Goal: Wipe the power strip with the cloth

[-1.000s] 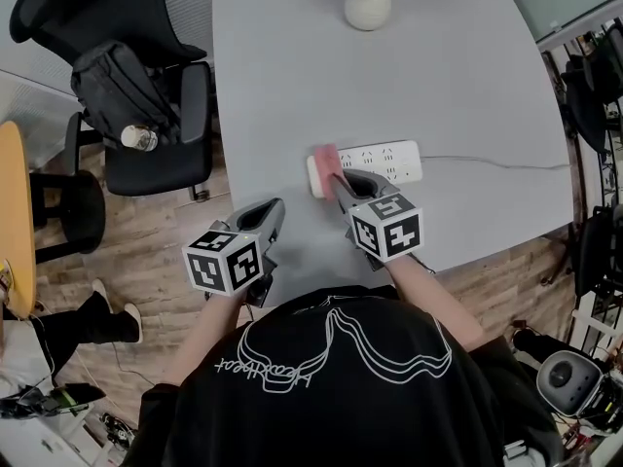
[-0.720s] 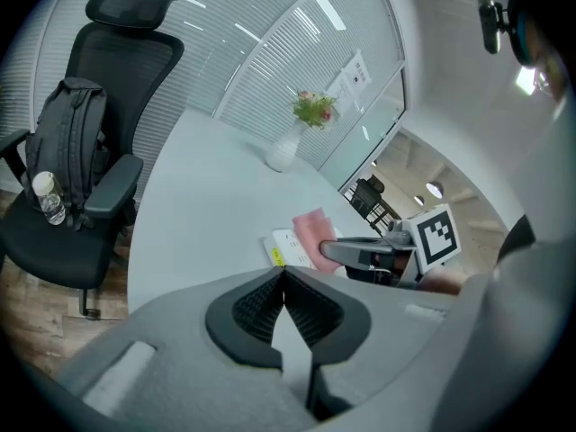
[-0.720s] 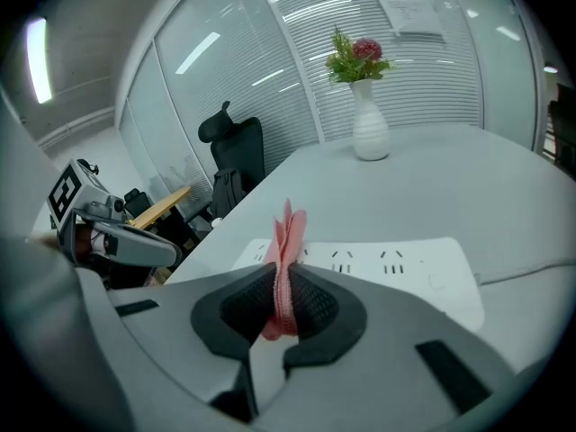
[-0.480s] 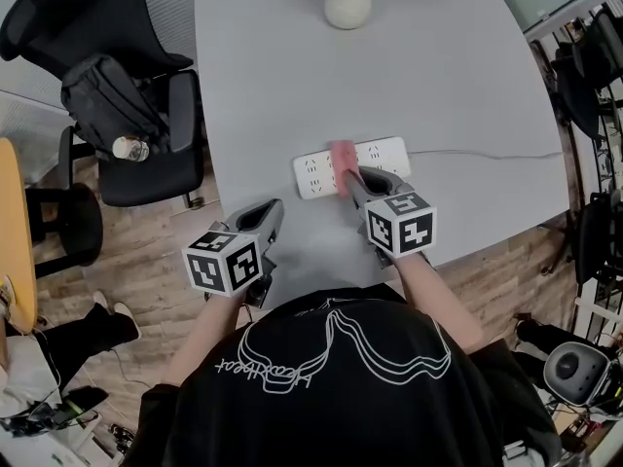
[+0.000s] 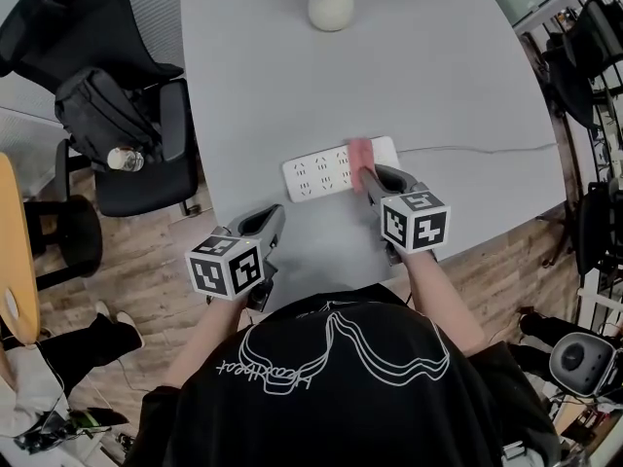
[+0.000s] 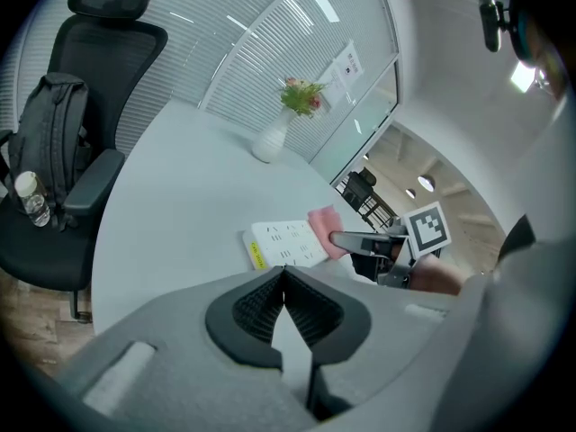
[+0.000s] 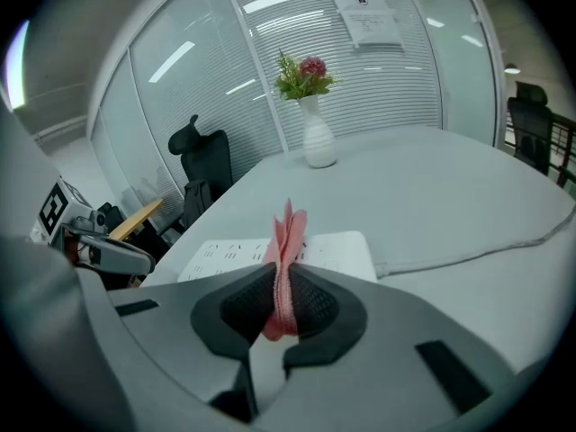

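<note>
A white power strip (image 5: 336,169) lies flat on the grey table (image 5: 389,76), its cord (image 5: 477,148) running off to the right. My right gripper (image 5: 371,175) is shut on a folded pink cloth (image 5: 361,153), which rests on the strip's right part. The right gripper view has the cloth (image 7: 285,259) pinched upright between the pads, with the power strip (image 7: 333,253) just beyond. My left gripper (image 5: 258,224) hovers at the table's near edge, left of the strip, shut and empty. From the left gripper view, the strip (image 6: 279,243) and cloth (image 6: 326,228) sit ahead.
A white vase (image 5: 331,3) with flowers stands at the table's far side. A black office chair (image 5: 117,115) holding a backpack and a bottle sits left of the table. A round wooden table edge (image 5: 12,251) shows at far left.
My right gripper has carried the pink cloth along the power strip from its left end to its right part. The left gripper has stayed where it was.
</note>
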The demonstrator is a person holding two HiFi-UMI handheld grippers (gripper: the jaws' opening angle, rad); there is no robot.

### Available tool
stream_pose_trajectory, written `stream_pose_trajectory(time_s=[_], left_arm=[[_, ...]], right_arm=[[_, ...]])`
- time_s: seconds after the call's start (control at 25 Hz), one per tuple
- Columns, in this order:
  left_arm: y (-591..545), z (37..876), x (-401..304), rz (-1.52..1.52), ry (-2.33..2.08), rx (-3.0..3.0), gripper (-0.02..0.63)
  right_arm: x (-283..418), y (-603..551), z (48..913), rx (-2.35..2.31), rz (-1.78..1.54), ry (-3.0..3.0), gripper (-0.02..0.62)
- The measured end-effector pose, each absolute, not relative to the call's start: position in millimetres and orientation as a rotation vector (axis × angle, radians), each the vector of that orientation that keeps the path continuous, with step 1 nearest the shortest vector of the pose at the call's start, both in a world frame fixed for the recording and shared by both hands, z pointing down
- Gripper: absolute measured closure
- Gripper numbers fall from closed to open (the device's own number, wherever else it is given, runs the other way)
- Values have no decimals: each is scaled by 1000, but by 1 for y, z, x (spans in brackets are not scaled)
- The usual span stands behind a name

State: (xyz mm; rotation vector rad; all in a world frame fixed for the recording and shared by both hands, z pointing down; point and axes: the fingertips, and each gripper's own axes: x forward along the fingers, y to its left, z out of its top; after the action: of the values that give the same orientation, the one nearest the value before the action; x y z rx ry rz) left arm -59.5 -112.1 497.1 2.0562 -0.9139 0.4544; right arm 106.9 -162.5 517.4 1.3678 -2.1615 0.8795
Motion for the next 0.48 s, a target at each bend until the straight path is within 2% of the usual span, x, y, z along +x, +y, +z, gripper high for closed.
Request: stream_pose_trajectory(time_s=[0.48], left_arm=[[-110, 491, -46, 462, -899, 2082, 594]], right_arm=[[168, -159, 519, 1524, 914, -2087, 551]])
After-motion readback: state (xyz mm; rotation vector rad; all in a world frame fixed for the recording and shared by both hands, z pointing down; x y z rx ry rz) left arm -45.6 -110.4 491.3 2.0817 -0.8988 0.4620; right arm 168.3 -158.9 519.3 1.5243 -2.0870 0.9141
